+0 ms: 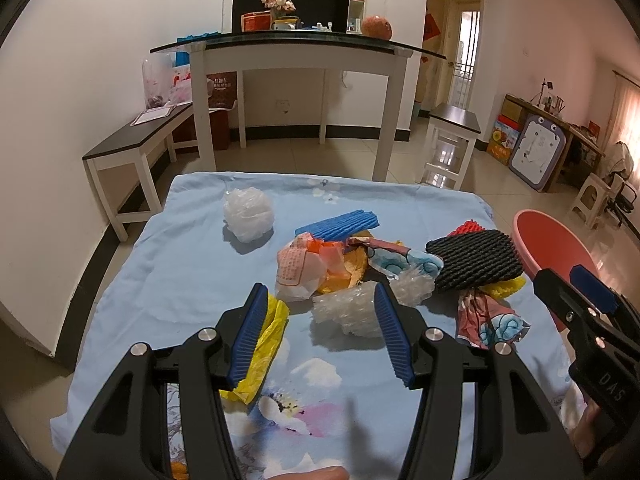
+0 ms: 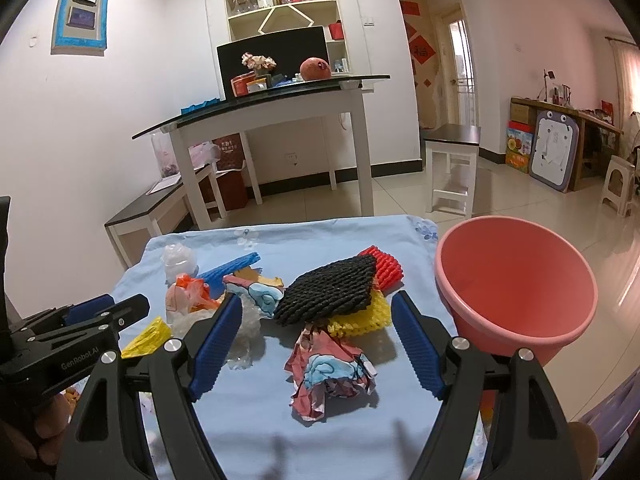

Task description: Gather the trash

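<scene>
Left gripper [image 1: 318,300] hovers with fingers apart, nothing between them but bare cloth. The crumpled yellow plastic bag [image 1: 267,340] lies touching the outside of its left finger [image 1: 248,336]. The white crinkled plastic ball [image 1: 248,216] sits well beyond and left of that finger, alone, open cloth around it. The clear bubble-wrap wad [image 1: 348,312] is just ahead, against its right finger tip.

Beyond the wad is the main heap: a pink-and-white printed plastic bag [image 1: 298,268], a blue ribbed foam sleeve [image 1: 340,226], a black foam net sleeve [image 1: 476,260] over a yellow foam net [image 1: 506,288], and a red foam net [image 2: 384,266] behind.

Right gripper [image 2: 316,326] also has fingers spread wide, empty. The crumpled red-and-blue printed wrapper [image 2: 328,372] lies between them, touching neither. The black net is just past the tips.

The pink plastic bucket [image 2: 516,320] stands right of the right finger, off the right edge of the light blue flowered cloth counter [image 1: 192,272]. The near part of the cloth is bare, and its left edge drops to tiled floor [image 1: 36,392].
</scene>
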